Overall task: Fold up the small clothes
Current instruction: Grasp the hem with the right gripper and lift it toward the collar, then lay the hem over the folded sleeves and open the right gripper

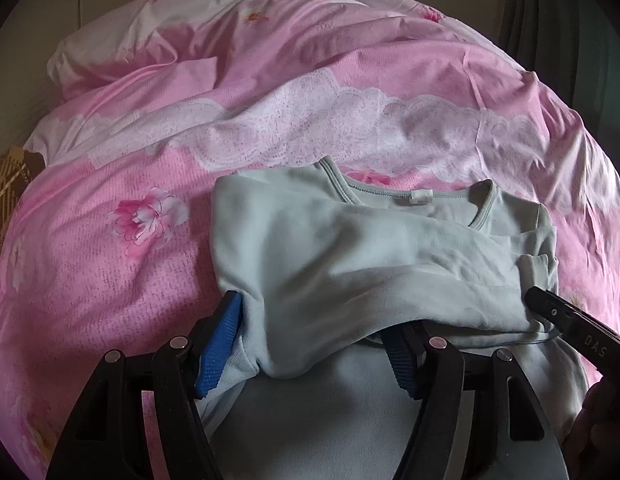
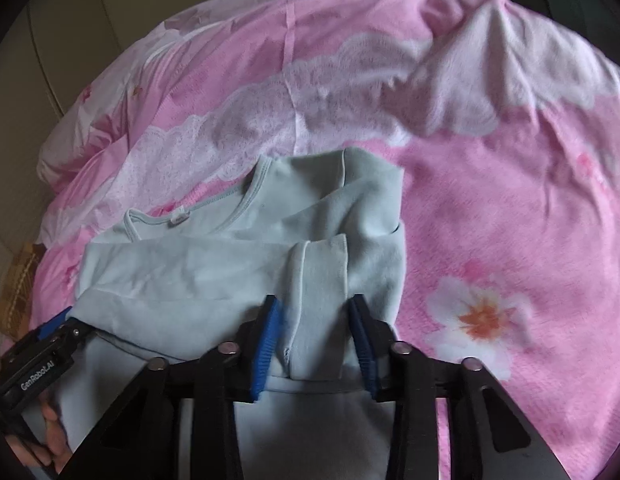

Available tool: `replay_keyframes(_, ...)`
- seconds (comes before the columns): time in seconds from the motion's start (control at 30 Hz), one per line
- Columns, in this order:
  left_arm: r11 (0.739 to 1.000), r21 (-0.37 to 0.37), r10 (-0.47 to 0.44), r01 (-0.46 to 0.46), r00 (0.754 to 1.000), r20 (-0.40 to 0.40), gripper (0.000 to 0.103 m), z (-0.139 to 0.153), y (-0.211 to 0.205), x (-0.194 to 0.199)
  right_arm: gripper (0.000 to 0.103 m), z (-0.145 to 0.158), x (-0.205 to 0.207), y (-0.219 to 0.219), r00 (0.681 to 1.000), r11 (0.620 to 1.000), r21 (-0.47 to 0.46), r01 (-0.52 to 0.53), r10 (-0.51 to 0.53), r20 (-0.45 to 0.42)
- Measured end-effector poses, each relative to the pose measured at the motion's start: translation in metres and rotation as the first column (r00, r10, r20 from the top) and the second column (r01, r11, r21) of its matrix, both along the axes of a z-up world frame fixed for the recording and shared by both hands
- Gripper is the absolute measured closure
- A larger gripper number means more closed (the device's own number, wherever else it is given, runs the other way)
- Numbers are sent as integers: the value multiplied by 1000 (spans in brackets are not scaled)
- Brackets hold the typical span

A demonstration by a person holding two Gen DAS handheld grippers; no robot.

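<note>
Shirt point(image 1: 349, 240) first: a pale grey-green long-sleeved top, lying on the bed's pink flowered quilt point(image 1: 130, 280), already partly folded, with the sleeves laid across the body and the neckline point(image 1: 409, 196) with its little white label at the far end. From where I stand it looks light, soft and limp, a knit that sags wherever it isn't held, so it won't keep a crease unless it is laid down and pressed flat. It isn't slippery, I'd judge, but the stacked layers could slide on each other if only the top one is pinched. The quilt under it is rumpled and soft, which won't help a clean fold.

The near hem is lifted and draped forward over both tools. The left gripper point(image 1: 310, 344) stands with its blue pads wide apart, a bunched fold of cloth sagging between them; I see no pinch there. The right gripper point(image 2: 317, 344) is narrower, its pads close on either side of a folded sleeve cuff point(image 2: 321, 280), but whether they truly press on it I cannot tell.

Best hold, I'd say, is at the two near corners of the hem, taking all layers together, one corner per gripper, level with each other.
</note>
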State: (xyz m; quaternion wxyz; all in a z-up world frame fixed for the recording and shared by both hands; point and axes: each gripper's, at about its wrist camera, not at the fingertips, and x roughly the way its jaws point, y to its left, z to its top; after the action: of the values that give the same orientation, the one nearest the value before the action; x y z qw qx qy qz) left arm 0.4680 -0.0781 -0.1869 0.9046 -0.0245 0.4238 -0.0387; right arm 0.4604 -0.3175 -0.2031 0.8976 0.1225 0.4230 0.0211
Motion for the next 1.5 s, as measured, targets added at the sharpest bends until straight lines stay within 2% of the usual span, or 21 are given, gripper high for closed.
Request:
replay_keyframes(0.2, 1000, 8, -27, 27, 1000, 11, 36, 2, -8, -1, 75, -11, 11, -5, 999, 997, 80, 0, 3, -46)
replay_keyframes(0.23, 1000, 8, -31, 30, 999, 12, 36, 2, -9, 0, 76, -11, 13, -5, 999, 996, 92, 0, 4, -48)
replay_keyframes(0.27, 999, 14, -31, 31, 999, 13, 36, 3, -10, 1, 85, -10, 13, -5, 999, 995, 96, -8, 13, -47)
replay_keyframes(0.33, 999, 30, -19, 19, 1000, 20, 35, 3, -8, 2, 88, -6, 12, -3, 999, 997, 81, -9, 12, -40)
replay_keyframes(0.47, 999, 28, 34, -34, 999, 17, 35, 2, 6, 3, 88, 16, 2, -1, 999, 999, 38, 2, -3, 35)
replay_keyframes(0.6, 998, 28, 58, -59, 998, 12, 35, -1, 17, 0, 88, 42, -6, -7, 992, 999, 40, 27, -32, 119)
replay_keyframes(0.77, 997, -4, 82, -82, 997, 9, 35, 0, 25, -8, 88, 57, -6, -12, 989, 998, 52, 23, -31, 146)
replay_keyframes(0.93, 995, 24, 98, -98, 995, 12, 35, 0, 29, -21, 88, 42, -3, -11, 995, 999, 44, 17, -22, 101)
replay_keyframes(1.07, 993, 13, 121, -121, 993, -7, 36, -1, 43, -28, 88, 25, -2, -12, 997, 999, 30, 27, -28, 65)
replay_keyframes(1.17, 992, 24, 125, -125, 992, 8, 36, 2, 46, -35, 87, 17, -1, -13, 998, 999, 9, 38, -38, 41)
replay_keyframes(1.33, 985, 65, 156, -158, 987, 31, 36, 5, 57, -44, 80, 11, -3, -15, 997, 996, -46, 71, -70, 27)
replay_keyframes(1.5, 984, 40, 175, -176, 984, 5, 35, -3, 69, -46, 74, 9, -9, -16, 997, 995, -65, 79, -78, 14)
